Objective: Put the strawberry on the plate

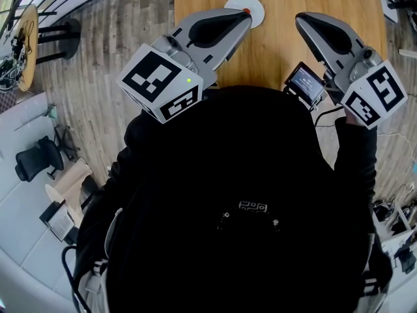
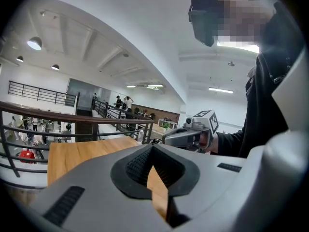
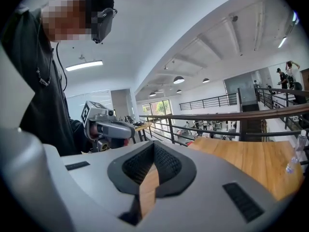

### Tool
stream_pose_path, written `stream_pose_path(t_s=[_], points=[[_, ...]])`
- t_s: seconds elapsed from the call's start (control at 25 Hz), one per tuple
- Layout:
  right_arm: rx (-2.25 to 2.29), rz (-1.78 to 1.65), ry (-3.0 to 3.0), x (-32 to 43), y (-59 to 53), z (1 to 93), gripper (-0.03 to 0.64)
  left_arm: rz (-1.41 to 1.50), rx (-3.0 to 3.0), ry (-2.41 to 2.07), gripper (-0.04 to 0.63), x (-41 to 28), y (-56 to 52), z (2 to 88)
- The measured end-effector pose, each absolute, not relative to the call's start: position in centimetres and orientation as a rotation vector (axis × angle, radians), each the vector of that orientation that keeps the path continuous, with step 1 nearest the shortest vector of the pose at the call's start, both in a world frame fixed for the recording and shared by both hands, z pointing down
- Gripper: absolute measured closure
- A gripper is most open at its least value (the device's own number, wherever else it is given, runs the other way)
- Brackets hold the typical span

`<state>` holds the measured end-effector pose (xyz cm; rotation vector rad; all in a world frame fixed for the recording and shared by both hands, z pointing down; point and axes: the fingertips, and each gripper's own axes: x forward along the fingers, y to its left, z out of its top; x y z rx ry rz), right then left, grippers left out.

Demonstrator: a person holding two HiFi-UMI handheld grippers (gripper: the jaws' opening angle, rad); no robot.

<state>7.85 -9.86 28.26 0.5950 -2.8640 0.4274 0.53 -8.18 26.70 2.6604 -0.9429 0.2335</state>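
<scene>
In the head view a white plate lies on the wooden table, far from me. A small red strawberry rests on it. My left gripper is held up over the near table edge, its tip just short of the plate in this view, jaws shut and empty. My right gripper is raised to the right of it, also shut with nothing in it. In the left gripper view, the left gripper shows its closed jaws and the right gripper beyond. The right gripper view shows the right gripper's closed jaws.
A small device with a lit screen sits at the near table edge under my right gripper. A clear bottle stands on the table's far side. Railings and a wood floor surround the table; an office chair is at lower left.
</scene>
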Motion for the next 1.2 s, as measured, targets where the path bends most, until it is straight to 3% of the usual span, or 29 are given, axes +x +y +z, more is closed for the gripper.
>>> stream_pose_path(t_s=[1.2], points=[[0.593,0.46,-2.831,7.7,-10.3,30.3,0.599,0.229,2.642,-0.947,0.597,0.4,-8.1,28.0]])
